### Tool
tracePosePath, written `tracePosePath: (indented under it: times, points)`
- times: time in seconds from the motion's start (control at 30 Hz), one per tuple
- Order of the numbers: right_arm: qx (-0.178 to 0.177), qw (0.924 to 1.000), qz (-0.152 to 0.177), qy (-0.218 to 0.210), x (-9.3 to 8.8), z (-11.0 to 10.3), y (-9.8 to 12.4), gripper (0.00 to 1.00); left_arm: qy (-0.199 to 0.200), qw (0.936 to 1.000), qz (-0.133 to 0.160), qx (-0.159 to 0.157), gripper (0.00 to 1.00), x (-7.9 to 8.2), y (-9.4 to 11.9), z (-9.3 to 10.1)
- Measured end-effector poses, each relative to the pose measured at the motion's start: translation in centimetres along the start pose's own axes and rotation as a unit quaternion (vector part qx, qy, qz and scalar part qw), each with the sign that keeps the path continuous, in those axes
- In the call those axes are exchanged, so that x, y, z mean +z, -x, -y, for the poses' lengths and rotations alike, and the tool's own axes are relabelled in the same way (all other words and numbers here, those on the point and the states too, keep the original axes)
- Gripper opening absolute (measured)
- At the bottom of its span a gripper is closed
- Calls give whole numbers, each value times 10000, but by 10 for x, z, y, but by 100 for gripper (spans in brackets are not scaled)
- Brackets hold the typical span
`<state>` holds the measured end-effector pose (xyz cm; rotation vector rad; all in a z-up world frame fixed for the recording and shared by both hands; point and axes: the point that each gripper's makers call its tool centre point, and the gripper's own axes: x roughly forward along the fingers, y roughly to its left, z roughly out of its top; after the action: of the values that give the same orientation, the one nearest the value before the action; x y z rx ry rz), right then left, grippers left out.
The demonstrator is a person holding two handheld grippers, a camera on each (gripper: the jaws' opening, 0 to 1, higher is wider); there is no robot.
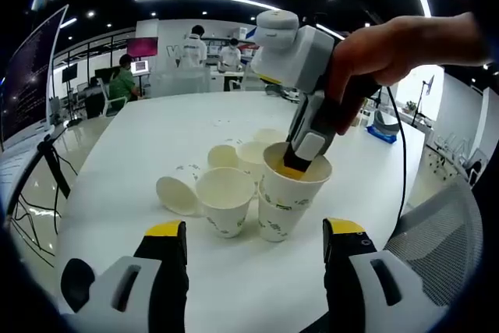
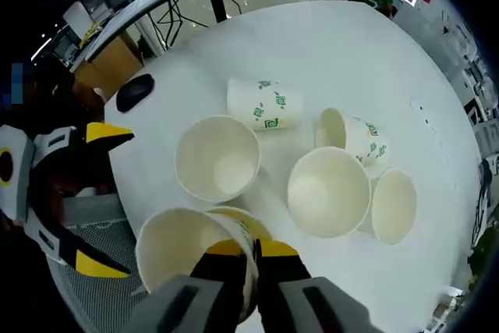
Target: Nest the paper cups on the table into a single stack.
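Open-plan office, ceiling light strips, people at desks in the upper left of the left gripper view; a round white bench (image 1: 117, 193) carries the paper cups. Left gripper view: left tongs (image 1: 256, 251) at the bottom of frame, jaws wide apart with nothing between them, hovering short of the cups. Centre of frame: upright cup (image 1: 225, 200), a cup on its side (image 1: 175, 194) touching it on the left, more cups behind. Right of centre, a held cup (image 1: 296, 179) sits nested in another cup (image 1: 279, 220) standing on the bench. The right tongs (image 1: 300, 160), gripped by a hand (image 1: 390, 48), reach down from the upper right and pinch that held cup's rim. Right gripper view: right tongs (image 2: 254, 259) at bottom, jaws narrow, clamped on the rim of the held cup (image 2: 183, 247) at lower left; loose cups spread across mid-frame; left tongs (image 2: 90, 200) at the left edge.
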<state>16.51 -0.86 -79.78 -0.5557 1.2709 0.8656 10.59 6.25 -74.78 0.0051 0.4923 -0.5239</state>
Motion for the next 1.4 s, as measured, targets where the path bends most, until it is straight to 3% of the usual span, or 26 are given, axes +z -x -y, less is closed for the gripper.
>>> tracePosePath:
  times: [0.37, 0.83, 1.4]
  points:
    - [21, 10000, -30, 7, -2, 0, 2, 6, -14, 10000, -11, -20, 69, -1, 0, 1]
    - [-33, 10000, 27, 10, -9, -6, 21, 8, -60, 10000, -29, -60, 68, -1, 0, 4]
    - [-92, 9997, 207, -51, -4, 0, 39, 14, -102, 9999, -36, -84, 69, 0, 0, 6]
